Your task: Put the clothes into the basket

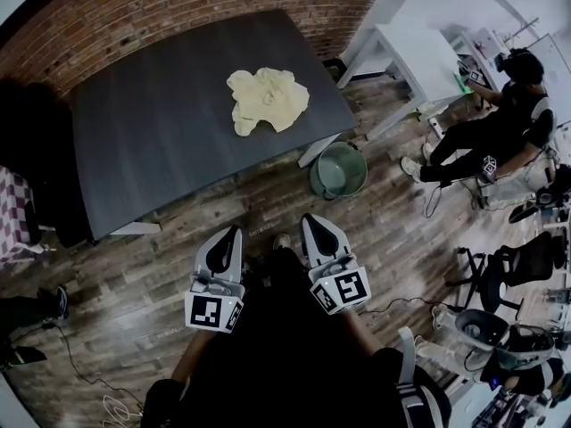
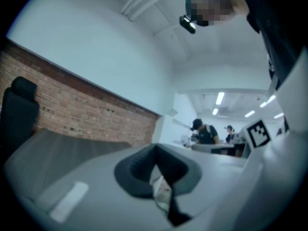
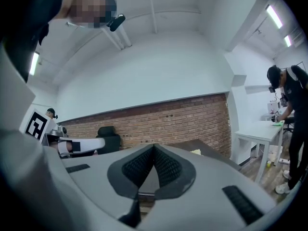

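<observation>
**Both grippers shut, cloth not picked up yet**

The left gripper [image 1: 229, 242] and the right gripper [image 1: 316, 230] are side by side, low over the floor. Both have their jaws pressed together, and nothing is in them.

The yellow cloth [image 1: 268, 99] lies on the dark table [image 1: 161, 141], well ahead of both grippers. The green basket [image 1: 323, 189] sits on the floor, ahead of the right gripper and a bit to its right. It is much closer than the cloth, just beside the table corner.

What could go wrong? Shut jaws would only push the cloth along the table, so I think they must open first. A pinch on one small bit could let the rest hang down, catch on the basket rim, or land on the floor.

The cloth is a crumpled heap. Its long way seems to run slanted, from far right to near left. A thin end points back toward the left gripper.
</observation>
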`<move>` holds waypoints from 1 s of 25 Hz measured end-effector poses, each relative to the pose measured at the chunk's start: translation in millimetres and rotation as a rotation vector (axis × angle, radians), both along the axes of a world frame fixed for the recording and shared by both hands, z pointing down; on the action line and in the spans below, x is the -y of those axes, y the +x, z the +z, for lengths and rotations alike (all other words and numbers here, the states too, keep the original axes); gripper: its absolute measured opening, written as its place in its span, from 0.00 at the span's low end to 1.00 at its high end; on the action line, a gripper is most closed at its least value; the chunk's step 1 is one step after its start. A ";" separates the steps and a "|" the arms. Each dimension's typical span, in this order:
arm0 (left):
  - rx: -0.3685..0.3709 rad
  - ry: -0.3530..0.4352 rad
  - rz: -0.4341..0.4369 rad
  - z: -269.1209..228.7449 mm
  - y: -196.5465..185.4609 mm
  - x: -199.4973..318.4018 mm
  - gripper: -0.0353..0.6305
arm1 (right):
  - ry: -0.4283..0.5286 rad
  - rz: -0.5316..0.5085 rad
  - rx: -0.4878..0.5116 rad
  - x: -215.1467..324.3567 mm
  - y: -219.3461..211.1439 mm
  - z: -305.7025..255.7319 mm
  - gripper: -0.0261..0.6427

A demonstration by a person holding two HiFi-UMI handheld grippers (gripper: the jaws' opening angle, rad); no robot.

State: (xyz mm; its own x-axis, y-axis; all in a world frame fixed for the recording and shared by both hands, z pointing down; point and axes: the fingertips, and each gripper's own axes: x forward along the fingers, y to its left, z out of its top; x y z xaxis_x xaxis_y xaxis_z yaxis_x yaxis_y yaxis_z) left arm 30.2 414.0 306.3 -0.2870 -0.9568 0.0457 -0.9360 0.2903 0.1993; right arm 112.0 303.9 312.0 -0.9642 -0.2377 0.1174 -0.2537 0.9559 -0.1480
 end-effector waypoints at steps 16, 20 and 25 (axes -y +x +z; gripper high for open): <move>-0.004 -0.011 -0.032 -1.1 -56.8 112.5 0.06 | -0.001 -0.090 0.007 101.5 -73.8 6.4 0.05; -0.003 -0.012 -0.039 -3.6 -67.0 150.8 0.06 | -0.010 -0.106 0.013 137.5 -87.9 7.4 0.05; 0.003 -0.039 -0.058 1.1 -70.0 182.6 0.06 | -0.006 -0.143 0.005 173.0 -95.7 16.5 0.05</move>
State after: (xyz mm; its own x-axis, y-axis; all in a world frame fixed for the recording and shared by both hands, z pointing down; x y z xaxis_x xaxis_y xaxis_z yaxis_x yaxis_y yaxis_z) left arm -39.8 231.3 307.3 -0.3425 -0.9360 0.0816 -0.9178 0.3519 0.1839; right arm 16.2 130.9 328.5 -0.9888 -0.0976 0.1133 -0.1146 0.9813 -0.1547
